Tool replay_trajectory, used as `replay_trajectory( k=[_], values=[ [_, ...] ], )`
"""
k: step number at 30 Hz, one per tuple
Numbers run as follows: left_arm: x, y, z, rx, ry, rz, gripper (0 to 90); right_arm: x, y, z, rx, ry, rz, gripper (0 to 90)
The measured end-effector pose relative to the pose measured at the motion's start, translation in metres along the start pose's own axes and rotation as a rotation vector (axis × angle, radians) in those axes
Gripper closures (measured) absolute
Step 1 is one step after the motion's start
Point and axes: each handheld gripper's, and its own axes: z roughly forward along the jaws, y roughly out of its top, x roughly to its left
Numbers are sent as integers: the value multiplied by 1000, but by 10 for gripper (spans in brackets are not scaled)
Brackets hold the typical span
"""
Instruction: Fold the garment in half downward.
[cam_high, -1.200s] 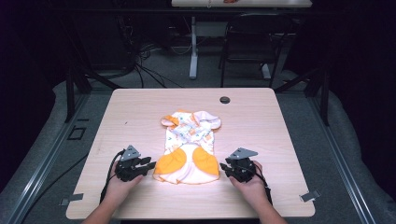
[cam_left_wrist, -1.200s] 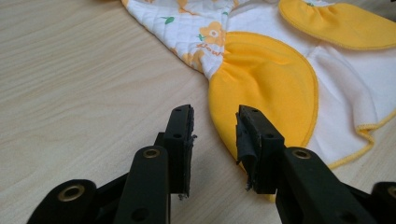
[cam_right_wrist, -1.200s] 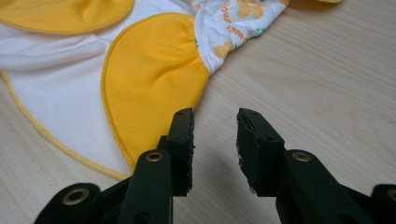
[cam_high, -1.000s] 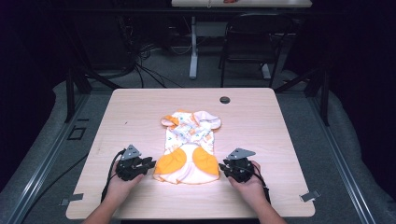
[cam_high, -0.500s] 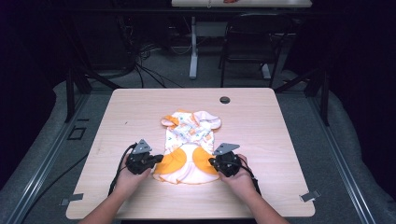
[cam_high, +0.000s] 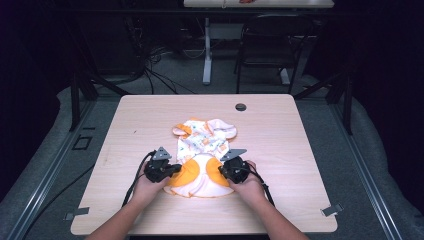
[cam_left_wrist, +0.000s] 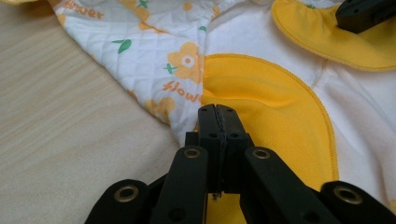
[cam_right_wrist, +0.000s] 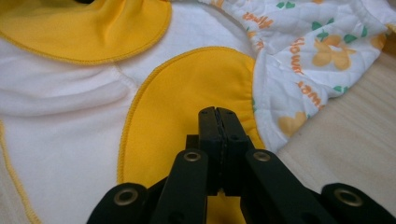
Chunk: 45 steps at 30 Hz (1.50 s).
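We are working with a small garment, a quilted white piece printed with orange flowers and green leaves, with two orange patches on its plain white lower part. It is lying flat in the middle of the surface, its lower edge nearest us. We are judging it to be light, soft and limp: it is likely to sag and fold wherever it is lifted, so two holds set well apart at the lower corners look best for carrying or spreading it. The quilted cloth seems to offer grip, not slip, and nothing about it looks fragile.

The left claw is resting over the left orange patch, just beside the quilted edge, with its jaws pressed together; we cannot tell whether any cloth is pinched between them. The right claw is sitting likewise over the right orange patch, jaws together, and again we cannot tell if it is holding fabric.

The surface is pale wood-grain with a dark round grommet near its far edge. Beyond it, grey floor, loose cables and a dark chair are standing in a dim room.
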Motion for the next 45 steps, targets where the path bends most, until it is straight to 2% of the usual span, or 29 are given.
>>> replay_trajectory(
  k=[6,8,13,14,17,21,28,29,32,35,38,41,45],
  values=[
    [-7,-5,-4,12,-23,23,899,3,-4,-4,15,28,-1,897],
    [-9,-7,-5,10,-35,17,899,4,-5,-6,21,37,-5,898],
    [-15,-12,-10,20,-51,22,899,9,-8,-11,48,52,-42,898],
    [-17,-13,-11,21,-54,27,899,10,-10,-12,35,61,-33,898],
    [-23,-17,-14,20,-74,21,899,13,-15,-16,34,79,-32,898],
    [-31,-22,-19,29,-93,36,899,16,-19,-21,41,94,-28,898],
    [-42,-30,-27,41,-123,38,899,33,-32,-34,50,118,-64,898],
    [-44,-32,-28,44,-131,36,900,34,-33,-36,64,124,-76,898],
    [-47,-32,-30,61,-141,47,899,38,-36,-39,61,136,-77,897],
    [-47,-28,-30,77,-146,62,897,38,-34,-41,79,134,-82,869],
    [-43,-21,-28,73,-150,52,891,32,-27,-43,57,130,-59,859],
    [-37,-8,-30,54,-138,48,888,23,-14,-47,29,129,-42,856],
    [-24,15,-32,20,-122,29,885,7,6,-48,9,96,-34,855]
  ],
)
